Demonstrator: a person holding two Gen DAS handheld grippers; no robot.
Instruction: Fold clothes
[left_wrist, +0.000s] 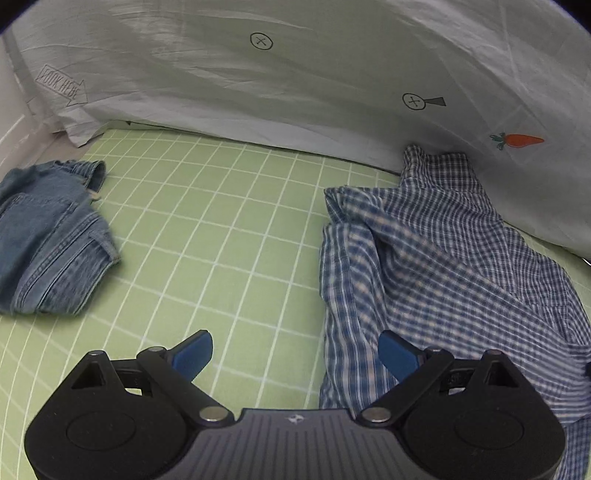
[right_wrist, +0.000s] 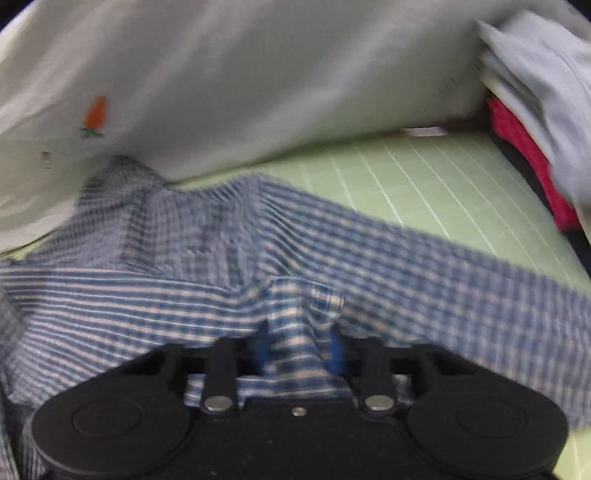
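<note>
- Lying crumpled on the green grid mat (left_wrist: 229, 236) is the blue checked shirt (left_wrist: 443, 266), its far edge resting against the white sheet (left_wrist: 295, 81) that is hanging behind the mat.
- Hovering over the bare mat just left of the shirt, the left gripper (left_wrist: 295, 356) is standing released, its blue fingers (left_wrist: 194, 354) spread wide with nothing between them.
- Pinching a bunched fold of the shirt (right_wrist: 303, 306), the right gripper (right_wrist: 299, 347) is clenching the cloth between its nearly closed jaws; this view is blurring with motion.
- Sitting folded at the mat's left edge, well apart from the shirt, are the jeans (left_wrist: 48, 236).
- Resting at the mat's right side is a stack of clothes (right_wrist: 532, 110), pale blue on top with red beneath.
- Showing on the sheet is a small carrot picture (left_wrist: 519, 140), just above the shirt's collar end.
</note>
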